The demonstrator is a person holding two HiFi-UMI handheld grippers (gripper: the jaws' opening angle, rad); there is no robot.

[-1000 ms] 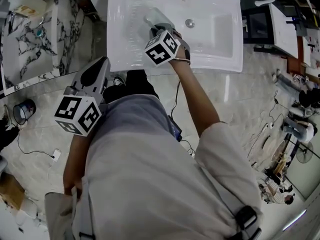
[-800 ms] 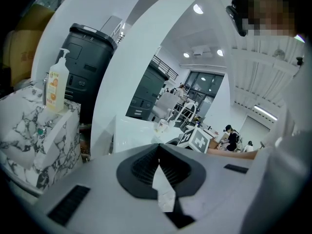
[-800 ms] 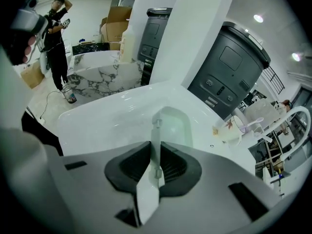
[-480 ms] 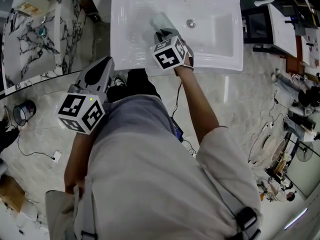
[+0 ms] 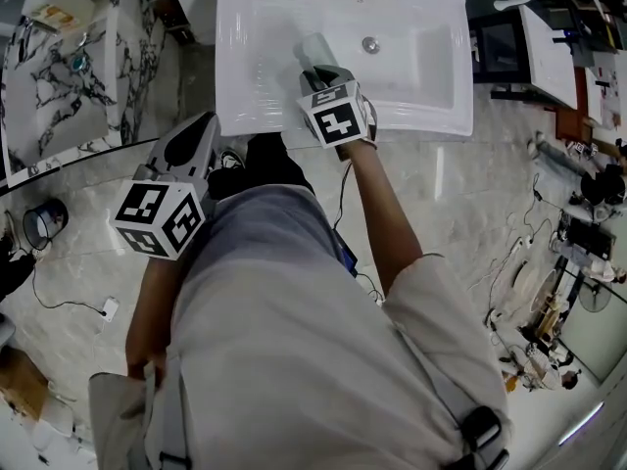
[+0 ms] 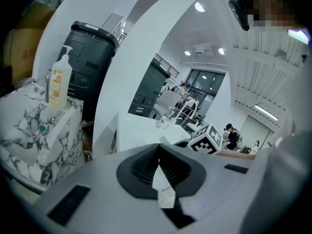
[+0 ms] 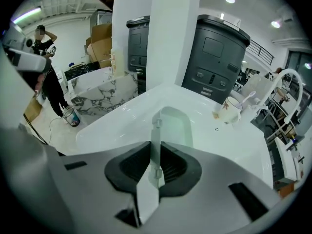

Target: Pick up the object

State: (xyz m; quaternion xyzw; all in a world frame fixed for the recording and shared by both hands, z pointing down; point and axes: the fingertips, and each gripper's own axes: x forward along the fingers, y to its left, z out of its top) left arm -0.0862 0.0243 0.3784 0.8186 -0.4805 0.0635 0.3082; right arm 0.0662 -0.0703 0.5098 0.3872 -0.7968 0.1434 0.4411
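**A:** What is the right gripper (image 7: 155,147) doing?

**B:** Its jaws are drawn narrow, and the dark pads press from both sides on the thin wall of a pale green container (image 7: 173,125). The clamped edge stands upright in the gap. The rest of the container reaches away from the jaws towards the far side.

**A:** And where does that put the container?

**B:** Over the basin of the white sink (image 5: 431,86), towards its near left part. In the head view it shows just beyond the right gripper (image 5: 315,67), with the drain (image 5: 370,44) a little to its right. Whether its far end rests on the basin floor I cannot tell.

**A:** The other gripper?

**B:** The left gripper (image 6: 158,152) has its pads together with nothing between them. It hangs over the marble floor (image 5: 88,262), close to the person's body, near and left of the sink's front rim, and well apart from the container.

**A:** What lies around them?

**B:** A printed mug (image 7: 228,110) stands on the sink's far rim, right of the container. To the left of the sink is a marble-patterned cabinet (image 6: 41,130), and a pump bottle (image 6: 60,82) stands on top of it.
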